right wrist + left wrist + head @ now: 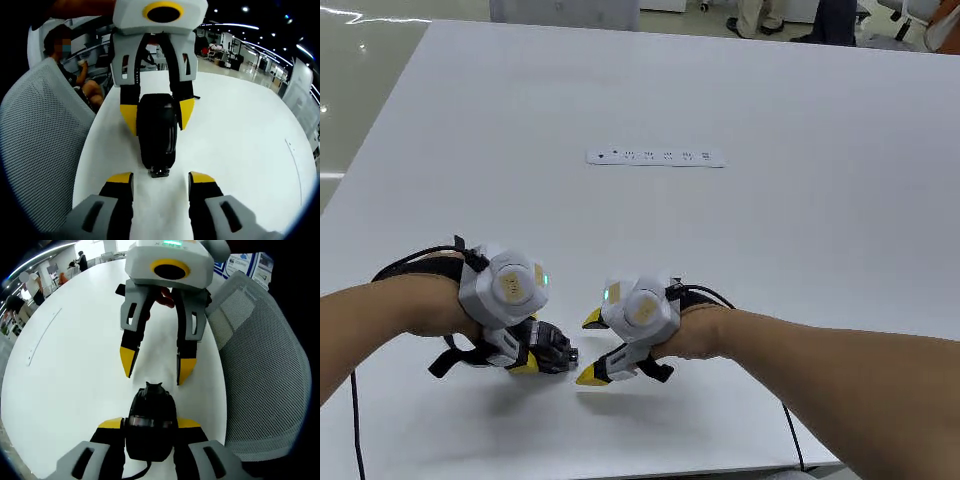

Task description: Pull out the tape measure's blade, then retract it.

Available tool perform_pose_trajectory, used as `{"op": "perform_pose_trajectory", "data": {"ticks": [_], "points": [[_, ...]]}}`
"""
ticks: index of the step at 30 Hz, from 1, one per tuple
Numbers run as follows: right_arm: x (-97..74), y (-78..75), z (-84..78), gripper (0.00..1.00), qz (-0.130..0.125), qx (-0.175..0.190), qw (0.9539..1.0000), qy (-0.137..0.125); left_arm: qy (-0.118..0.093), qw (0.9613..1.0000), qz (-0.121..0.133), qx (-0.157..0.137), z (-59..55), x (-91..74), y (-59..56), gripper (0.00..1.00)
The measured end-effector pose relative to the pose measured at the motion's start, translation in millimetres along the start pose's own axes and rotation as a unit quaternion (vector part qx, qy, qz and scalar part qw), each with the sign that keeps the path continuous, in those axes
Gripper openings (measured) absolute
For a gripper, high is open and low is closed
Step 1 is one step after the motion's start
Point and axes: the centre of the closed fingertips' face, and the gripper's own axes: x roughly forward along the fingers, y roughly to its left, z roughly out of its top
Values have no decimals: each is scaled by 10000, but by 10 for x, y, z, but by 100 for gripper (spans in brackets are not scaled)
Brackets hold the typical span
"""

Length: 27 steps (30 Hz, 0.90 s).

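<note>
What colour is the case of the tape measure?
Black. The tape measure shows best in the right gripper view.

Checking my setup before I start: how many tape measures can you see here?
1. The black tape measure is clamped in the left gripper near the front edge of the table, its blade tip facing the open right gripper. The forearms could hide another.

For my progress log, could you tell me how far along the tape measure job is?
Done: the left gripper clamps the tape measure. In hand: the open right gripper faces its hook end. Left: pulling the blade out, not yet begun, then retracting it.
</note>
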Motion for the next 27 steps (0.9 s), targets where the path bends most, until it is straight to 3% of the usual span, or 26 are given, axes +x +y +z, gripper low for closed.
{"op": "perform_pose_trajectory", "data": {"ticks": [9, 16, 27], "points": [[104, 40, 9, 16, 72, -163, 9998, 114, -43, 10000, 33, -4, 1, -3, 2, 34], [155, 20, -18, 15, 115, -167, 9991, 381, -116, 9999, 50, -22, 6, -4, 4, 34], [84, 17, -70, 12, 251, 120, 9993, 249, -150, 9999, -22, 83, -8, -23, 2, 34]]}}
